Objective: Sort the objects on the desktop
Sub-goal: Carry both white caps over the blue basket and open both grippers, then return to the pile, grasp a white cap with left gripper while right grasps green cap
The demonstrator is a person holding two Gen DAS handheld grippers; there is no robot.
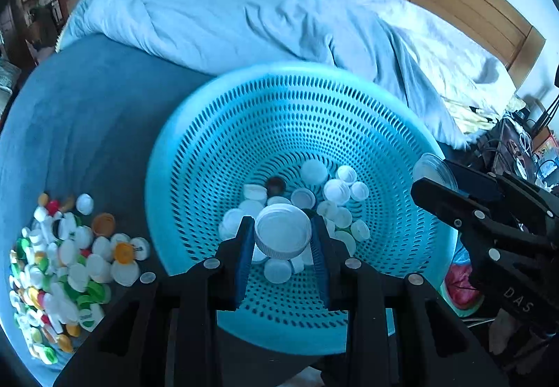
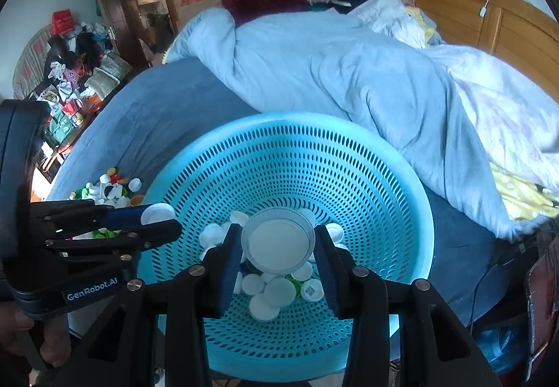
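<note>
My left gripper (image 1: 283, 226) is shut on a white ribbed bottle cap (image 1: 283, 240), held over the turquoise perforated basket (image 1: 297, 67). Several white caps (image 1: 335, 191) lie in the basket's bottom. At the right of this view my right gripper (image 1: 433, 177) grips a clear-rimmed white lid (image 1: 428, 168) above the basket's edge. In the right wrist view the right gripper (image 2: 278, 233) is shut on that lid (image 2: 279, 242) over the basket (image 2: 279, 116). The left gripper (image 2: 160, 217) comes in from the left with its white cap (image 2: 157, 212). A pile of mixed coloured caps (image 1: 59, 271) (image 2: 111, 188) lies left of the basket.
The basket and pile rest on a blue blanket (image 1: 87, 107) on a bed. A crumpled light-blue duvet (image 1: 244, 20) lies behind the basket, with a wooden headboard (image 1: 471, 9) beyond. Cluttered furniture (image 2: 70, 100) stands off the bed's left side, cables and boxes (image 1: 524, 149) off its right.
</note>
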